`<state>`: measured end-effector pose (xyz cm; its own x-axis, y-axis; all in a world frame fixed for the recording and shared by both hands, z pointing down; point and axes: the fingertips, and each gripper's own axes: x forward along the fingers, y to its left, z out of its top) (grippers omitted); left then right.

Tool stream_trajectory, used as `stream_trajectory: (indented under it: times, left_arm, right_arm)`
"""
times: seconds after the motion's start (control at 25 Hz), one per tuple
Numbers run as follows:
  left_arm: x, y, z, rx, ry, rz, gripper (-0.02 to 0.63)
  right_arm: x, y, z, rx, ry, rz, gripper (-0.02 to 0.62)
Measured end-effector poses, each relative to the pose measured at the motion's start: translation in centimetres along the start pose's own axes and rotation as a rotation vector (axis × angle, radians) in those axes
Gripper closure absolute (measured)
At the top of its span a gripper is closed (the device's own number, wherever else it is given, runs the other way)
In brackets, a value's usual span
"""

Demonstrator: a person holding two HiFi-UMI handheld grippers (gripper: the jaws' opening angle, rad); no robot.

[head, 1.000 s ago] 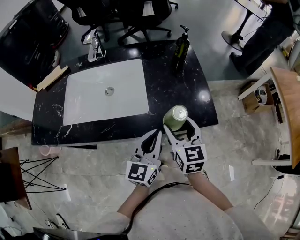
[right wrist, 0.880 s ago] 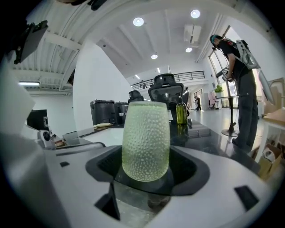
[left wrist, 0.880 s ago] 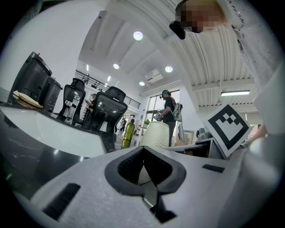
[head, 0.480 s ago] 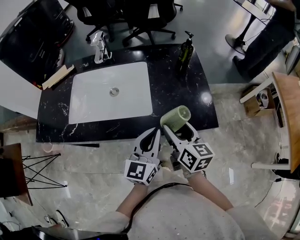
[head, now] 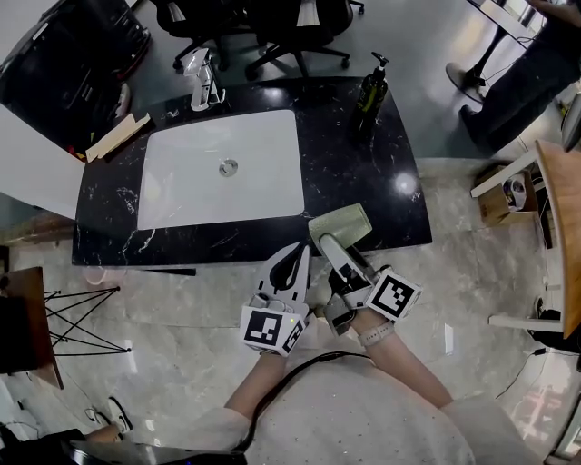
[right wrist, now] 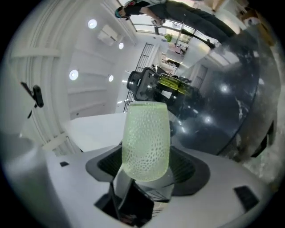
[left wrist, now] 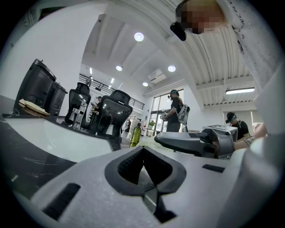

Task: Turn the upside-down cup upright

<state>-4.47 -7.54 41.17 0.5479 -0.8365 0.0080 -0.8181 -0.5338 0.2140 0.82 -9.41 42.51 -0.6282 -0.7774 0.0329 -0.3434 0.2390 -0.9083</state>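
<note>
A pale green textured cup (head: 343,224) hangs on its side over the front edge of the black marble counter (head: 363,173). My right gripper (head: 340,245) is shut on it, rolled over so its marker cube faces right. In the right gripper view the cup (right wrist: 146,140) stands out between the two jaws of that gripper (right wrist: 147,168), its far end pointing away. My left gripper (head: 296,259) sits just left of the cup, shut and empty. In the left gripper view its jaws (left wrist: 143,178) meet with nothing between them, and the right gripper (left wrist: 196,142) shows beyond.
A white sink (head: 218,168) with a faucet (head: 204,82) fills the counter's left half. A dark soap bottle (head: 370,91) stands at the back right. Office chairs (head: 272,27) are behind the counter. A person (head: 536,64) and a wooden table (head: 563,218) are at the right.
My right gripper has rolled to the right, tipping the cup from base-up to lying sideways. The left gripper has stayed shut beside it.
</note>
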Motion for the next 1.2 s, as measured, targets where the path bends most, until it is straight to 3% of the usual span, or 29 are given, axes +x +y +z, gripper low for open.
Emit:
stream_trajectory:
  times: [0.28, 0.56, 0.96, 1.2]
  left_arm:
    - [-0.6, 0.3, -0.3, -0.001, 0.000, 0.007, 0.600]
    - [-1.3, 0.2, -0.4, 0.000, 0.006, 0.013, 0.600]
    - [-1.8, 0.7, 0.1, 0.036, 0.020, 0.029, 0.600]
    - [-1.9, 0.6, -0.3, 0.052, 0.041, 0.024, 0.600]
  right_arm:
    - [-0.4, -0.7, -1.2, 0.385, 0.003, 0.161, 0.272]
    - [-0.4, -0.8, -1.2, 0.837, -0.082, 0.362, 0.272]
    - [-0.4, -0.3, -0.9, 1.224, -0.147, 0.648, 0.272]
    - [0.0, 0.3, -0.6, 1.404, -0.188, 0.729, 0.272]
